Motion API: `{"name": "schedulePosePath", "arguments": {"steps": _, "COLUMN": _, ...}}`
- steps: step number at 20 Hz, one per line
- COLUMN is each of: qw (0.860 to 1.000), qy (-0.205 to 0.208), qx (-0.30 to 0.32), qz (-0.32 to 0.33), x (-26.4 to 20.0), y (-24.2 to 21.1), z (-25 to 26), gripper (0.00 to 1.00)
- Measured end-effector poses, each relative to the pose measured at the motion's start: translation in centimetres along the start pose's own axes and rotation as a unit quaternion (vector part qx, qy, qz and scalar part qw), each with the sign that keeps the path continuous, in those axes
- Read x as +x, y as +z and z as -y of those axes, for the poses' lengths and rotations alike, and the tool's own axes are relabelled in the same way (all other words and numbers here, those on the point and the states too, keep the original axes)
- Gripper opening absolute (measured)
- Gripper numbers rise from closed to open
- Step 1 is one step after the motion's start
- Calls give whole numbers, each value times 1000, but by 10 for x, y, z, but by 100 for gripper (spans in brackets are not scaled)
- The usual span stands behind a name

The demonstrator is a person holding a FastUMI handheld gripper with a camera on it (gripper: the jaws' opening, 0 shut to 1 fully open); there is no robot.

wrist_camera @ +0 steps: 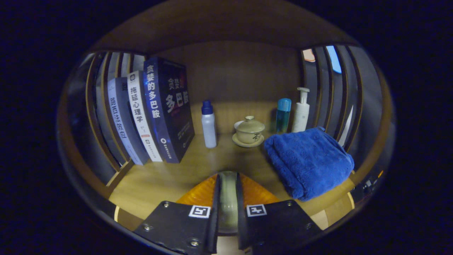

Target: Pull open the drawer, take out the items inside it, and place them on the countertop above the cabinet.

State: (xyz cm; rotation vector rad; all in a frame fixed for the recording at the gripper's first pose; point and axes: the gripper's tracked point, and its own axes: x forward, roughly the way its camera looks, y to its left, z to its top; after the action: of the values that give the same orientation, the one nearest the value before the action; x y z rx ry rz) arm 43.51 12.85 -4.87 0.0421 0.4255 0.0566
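Note:
My gripper [228, 179] is shut on a pale, glossy curved item [227, 202] that looks like a small dish seen edge-on. Both fingers press on its sides. It hangs just over the front part of the wooden countertop [159, 184]. Beyond the fingers on the countertop stand a lidded tea bowl on a saucer [249, 131] and a white bottle with a blue cap [208, 124]. The drawer lies out of view.
Three books [155, 113] lean at the back left. A folded blue towel [308, 161] lies to the right of the fingers, near the front edge. Behind it stand a teal bottle [283, 115] and a white pump bottle [301, 111]. Slatted side walls and a shelf overhead enclose the nook.

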Motion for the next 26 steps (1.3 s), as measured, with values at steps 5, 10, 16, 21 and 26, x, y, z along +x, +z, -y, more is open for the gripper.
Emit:
{"name": "schedulePosePath", "arguments": {"steps": 5, "qw": 996, "qy": -3, "qx": -4, "qz": 84, "x": -75, "y": 15, "z": -2, "gripper": 54}}
{"name": "schedulePosePath", "arguments": {"steps": 10, "qw": 993, "qy": -19, "qx": -20, "qz": 118, "x": -150, "y": -22, "z": 9, "gripper": 81}}
{"name": "schedulePosePath", "arguments": {"steps": 16, "qw": 984, "qy": 4, "qx": -37, "qz": 172, "x": -218, "y": -67, "z": 2, "gripper": 98}}
{"name": "schedulePosePath", "arguments": {"steps": 21, "qw": 983, "qy": 8, "qx": -9, "qz": 182, "x": -239, "y": -108, "z": 8, "gripper": 97}}
{"name": "schedulePosePath", "arguments": {"steps": 26, "qw": 989, "qy": -9, "qx": -3, "qz": 145, "x": -239, "y": -150, "z": 22, "gripper": 97}}
